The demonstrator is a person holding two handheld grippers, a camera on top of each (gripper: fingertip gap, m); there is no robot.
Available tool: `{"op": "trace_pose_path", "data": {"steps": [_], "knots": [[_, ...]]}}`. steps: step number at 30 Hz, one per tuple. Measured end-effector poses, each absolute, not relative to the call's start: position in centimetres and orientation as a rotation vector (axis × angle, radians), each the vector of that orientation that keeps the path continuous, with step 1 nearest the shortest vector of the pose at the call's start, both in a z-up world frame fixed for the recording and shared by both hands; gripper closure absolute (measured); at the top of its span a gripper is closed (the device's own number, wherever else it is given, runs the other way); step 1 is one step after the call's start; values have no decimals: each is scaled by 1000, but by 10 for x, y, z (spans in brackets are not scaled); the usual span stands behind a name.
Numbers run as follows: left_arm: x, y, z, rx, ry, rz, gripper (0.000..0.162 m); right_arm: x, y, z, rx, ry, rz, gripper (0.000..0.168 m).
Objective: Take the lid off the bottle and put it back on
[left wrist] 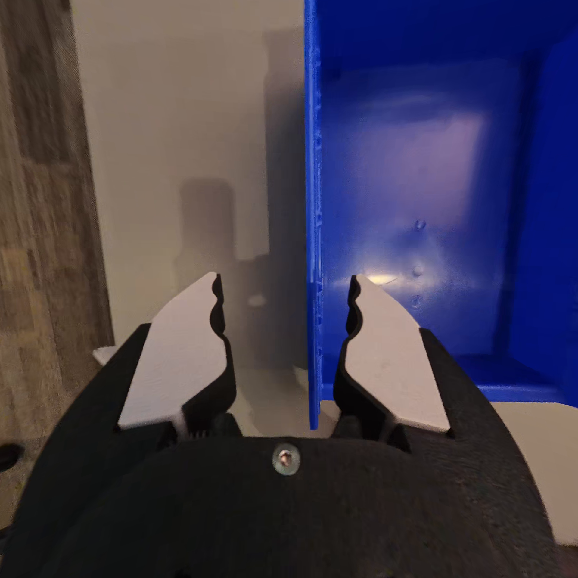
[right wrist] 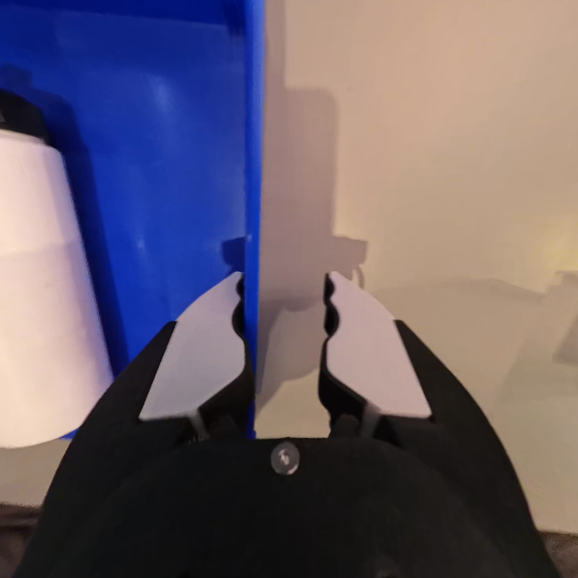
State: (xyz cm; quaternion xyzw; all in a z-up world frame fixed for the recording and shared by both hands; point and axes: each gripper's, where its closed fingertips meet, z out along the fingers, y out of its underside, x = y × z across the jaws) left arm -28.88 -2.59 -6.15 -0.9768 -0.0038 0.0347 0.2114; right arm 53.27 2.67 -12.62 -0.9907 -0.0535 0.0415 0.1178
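**Both tongs straddle the bin walls, gripping nothing**

Our left tongs (left wrist: 286,278) stand wide, one finger either side of the left wall of the blue plastic bin (left wrist: 312,219) on the pale worktop (left wrist: 187,125). Our right tongs (right wrist: 283,275) gape somewhat narrower across the bin's right wall, their left finger (right wrist: 206,337) just inside it. The white bottle (right wrist: 40,281) with its black lid (right wrist: 22,109) on lies inside the bin, left of the right tongs.
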Motion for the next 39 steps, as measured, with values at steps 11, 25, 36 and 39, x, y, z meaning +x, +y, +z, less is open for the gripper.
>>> {"op": "trace_pose_path", "data": {"steps": [11,25,36,39], "knots": [[-273,-31,-107,-2925,-16,-69,144,514,24,-128,-2915,-130,329,161],[-207,-31,-110,-3020,273,-37,151,476,26,-127,-2957,-203,363,160],[-163,-29,-111,-3021,458,134,140,459,4,-129,-3073,-251,376,160],[-150,-27,-111,-3004,504,205,136,437,1,-128,-3094,-218,468,158]]}}
